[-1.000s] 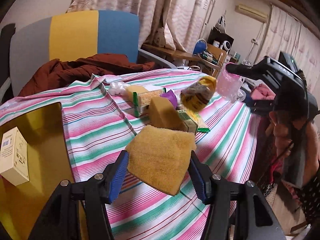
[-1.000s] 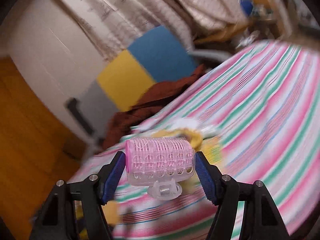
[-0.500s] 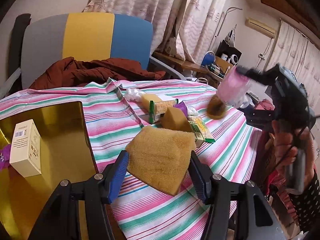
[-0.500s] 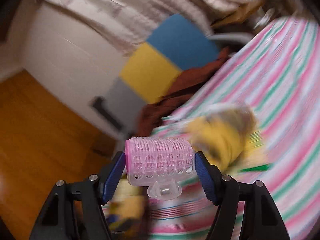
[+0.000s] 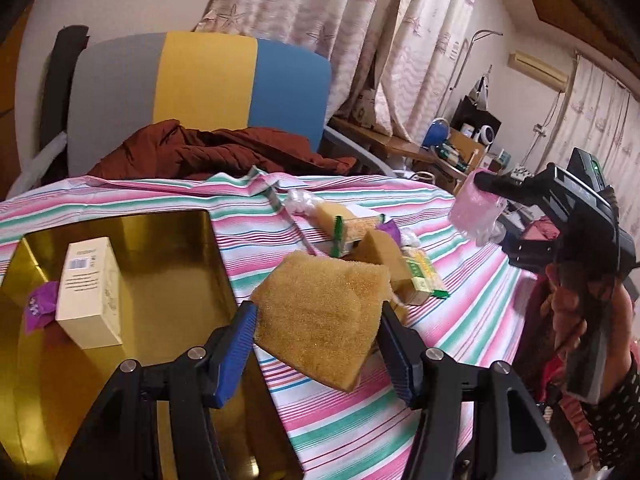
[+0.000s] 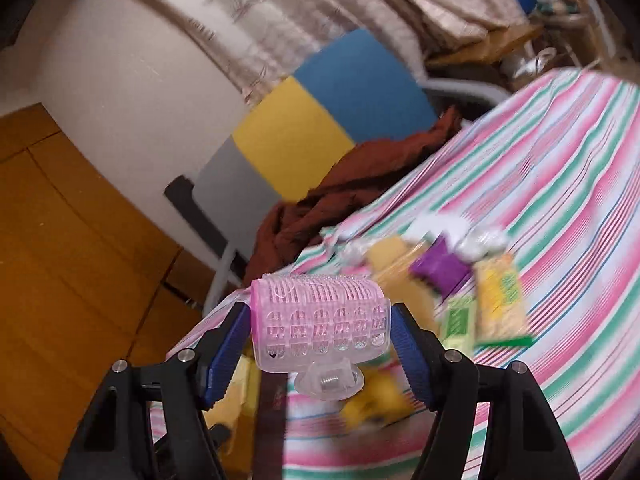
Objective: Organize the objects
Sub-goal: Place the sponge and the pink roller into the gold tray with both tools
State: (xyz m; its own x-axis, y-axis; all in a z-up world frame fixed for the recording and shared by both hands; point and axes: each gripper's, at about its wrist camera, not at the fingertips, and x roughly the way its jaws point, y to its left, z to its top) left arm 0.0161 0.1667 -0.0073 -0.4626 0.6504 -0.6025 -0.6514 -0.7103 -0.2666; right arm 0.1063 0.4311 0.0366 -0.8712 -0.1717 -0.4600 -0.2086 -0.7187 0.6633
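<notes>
1. Now my left gripper is squeezing a flat tan sponge between its blue pads. The sponge is up in the air, tilted, over the edge where the gold tray meets the striped cloth.
2. My right gripper is squeezing a pink hair roller from both ends. The roller lies sideways between the pads, up off the tabletop.
3. From my left camera I can see my right gripper too, off to the right, held by a hand. The pink roller sits at its tip, above the right side of the tabletop.
4. The gold tray sits on the left part of the tabletop. Inside it stands a cream box, and a little purple wrapper pokes out just beside the box.
5. In the middle of the striped cloth is a small pile of things: another tan sponge block, a green and yellow packet, a wrapped sponge with a green band, something purple and some clear crinkly plastic.
6. Behind the tabletop is a chair with grey, yellow and blue parts. A dark red jacket lies bunched on it.
7. My right camera is blurry, so the pile looks smeared there.
</notes>
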